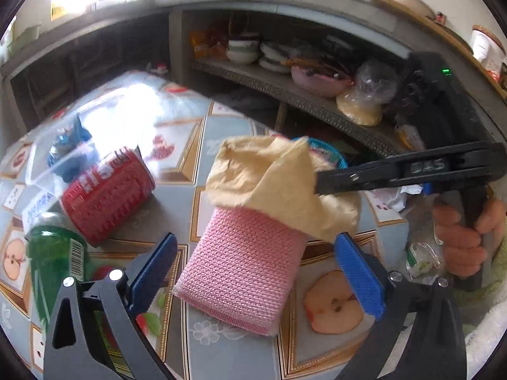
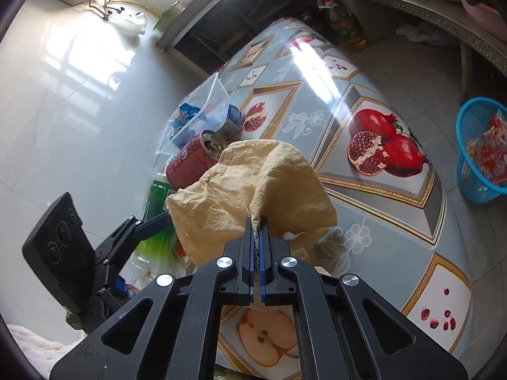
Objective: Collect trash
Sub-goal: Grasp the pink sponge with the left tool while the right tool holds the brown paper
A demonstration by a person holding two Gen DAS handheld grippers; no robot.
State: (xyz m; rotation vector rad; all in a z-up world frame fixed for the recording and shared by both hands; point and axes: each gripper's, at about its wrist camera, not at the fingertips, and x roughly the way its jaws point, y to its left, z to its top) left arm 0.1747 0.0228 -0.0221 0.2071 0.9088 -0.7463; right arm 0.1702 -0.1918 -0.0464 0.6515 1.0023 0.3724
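Two grippers: right gripper (image 2: pixel 257 221) jaws clenched on tan paper (image 2: pixel 253 190), hiding sponge; left gripper (image 1: pixel 253 272) jaws released.

pink sponge (image 1: pixel 244 272) top under cloth (image 1: pixel 269 177)

Sponge (image 1: pixel 244 269) on the table (image 1: pixel 221 354), between the parted left gripper (image 1: pixel 253 272) fingers. Cloth (image 2: pixel 250 196) over its far end, pinched in the right gripper (image 2: pixel 257 231). Left of it: can (image 1: pixel 107 196), bottle (image 1: pixel 54 262), container (image 1: pixel 60 155). Basket (image 2: pixel 480 148) beyond the table's right edge.
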